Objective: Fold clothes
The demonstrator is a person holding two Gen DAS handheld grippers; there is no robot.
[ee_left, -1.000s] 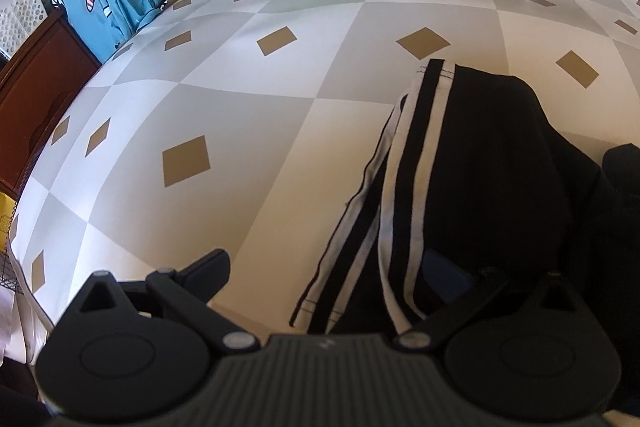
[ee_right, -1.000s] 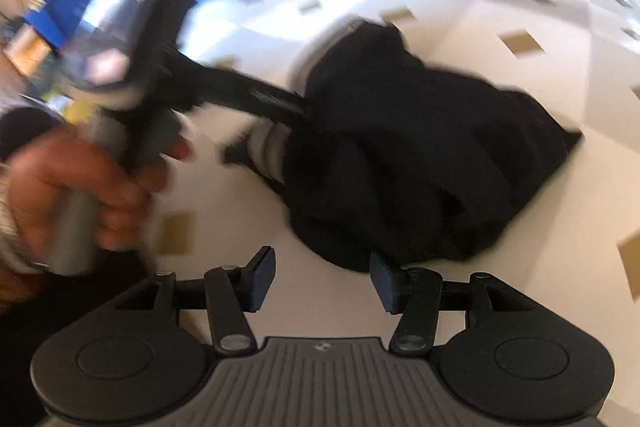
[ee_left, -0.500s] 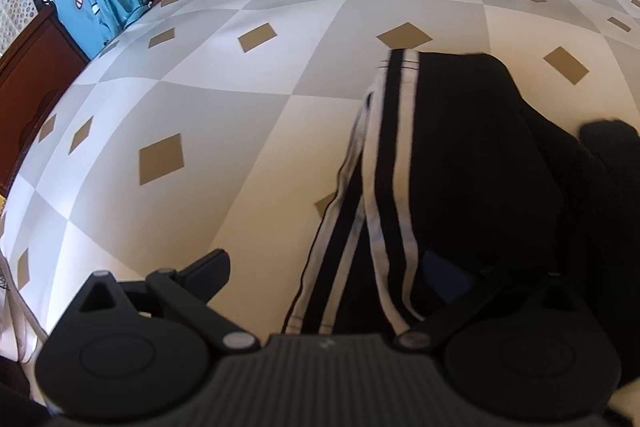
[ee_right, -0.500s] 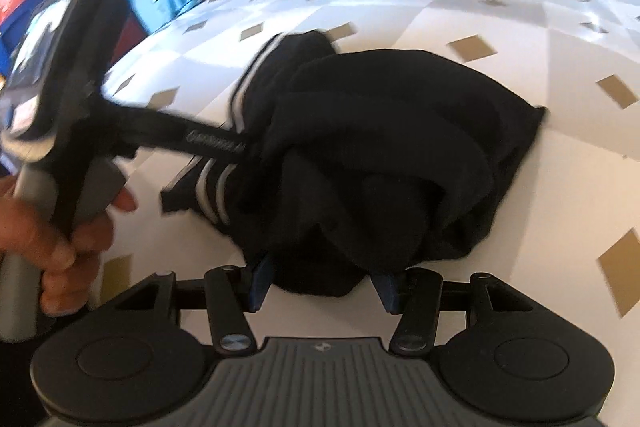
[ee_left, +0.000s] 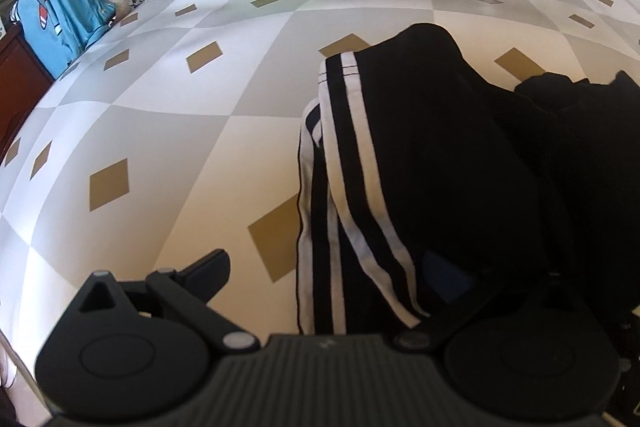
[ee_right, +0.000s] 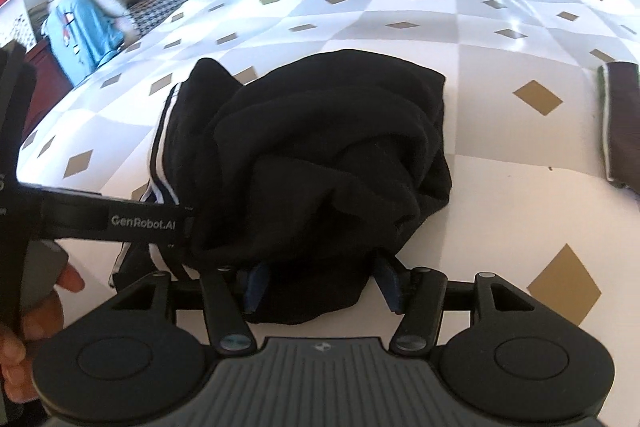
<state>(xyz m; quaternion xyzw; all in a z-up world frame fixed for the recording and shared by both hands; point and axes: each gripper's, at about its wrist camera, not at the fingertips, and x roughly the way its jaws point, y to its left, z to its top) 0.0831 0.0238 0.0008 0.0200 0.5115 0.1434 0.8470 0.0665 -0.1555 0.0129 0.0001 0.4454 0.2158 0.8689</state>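
1. Black garment (ee_right: 320,155) with white side stripes (ee_left: 352,163) (track pants, probably) lies bunched in a thick mound on the bench (ee_left: 168,115), near its front edge, on the checked cloth with tan diamonds.
2. Handling, judged: soft, limp knit, light, no stiffness. It will sag and slide off itself when lifted, and layers may part, so one pinch could catch only the top ply.
3. Where to hold: the striped edge is the clearest landmark and likely follows a side seam. Taking the seam or a hem corner beats grabbing the loose middle, which would only lift a lump.
4. Left tool (ee_left: 332,267): fingers spread wide. The right finger (ee_left: 448,279) is tucked among folds by the stripes, the left one (ee_left: 208,267) sits on bare cloth. Not clamping anything.
5. Right tool (ee_right: 320,283): fingers part-open, straddling the near lobe of the mound, blue pads touching or nearly touching fabric on both sides. Not yet pinched shut as far as shows.
6. Look: matte black, heavily creased, several overlapping lobes, stripes run along the left side only, no flat panel visible. Fits either a rough half-done fold or a pile needing spreading (can't settle which).
7. A dark folded item (ee_right: 620,123) lies at the bench's far right.
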